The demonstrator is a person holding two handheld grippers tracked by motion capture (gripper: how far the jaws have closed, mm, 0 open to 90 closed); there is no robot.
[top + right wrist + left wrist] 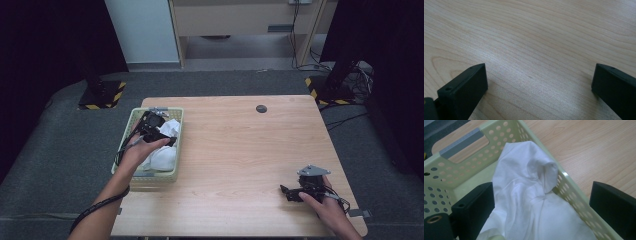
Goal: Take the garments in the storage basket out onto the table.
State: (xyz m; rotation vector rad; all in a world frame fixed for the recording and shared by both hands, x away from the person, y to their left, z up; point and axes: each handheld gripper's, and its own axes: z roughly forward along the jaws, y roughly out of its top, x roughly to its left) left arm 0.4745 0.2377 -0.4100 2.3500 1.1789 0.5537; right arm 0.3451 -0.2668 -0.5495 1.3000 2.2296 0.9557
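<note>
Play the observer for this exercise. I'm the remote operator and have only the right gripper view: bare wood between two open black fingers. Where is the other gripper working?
Observer: The left gripper is at a pale green perforated basket near the left edge of the table.
Operator: Is anything in that basket?
Observer: Yes, a crumpled white cloth, heaped up against one side wall.
Operator: Is the left gripper gripping it?
Observer: No. Its fingers are wide open, one inside the basket and one outside that wall, with the cloth between them.
</note>
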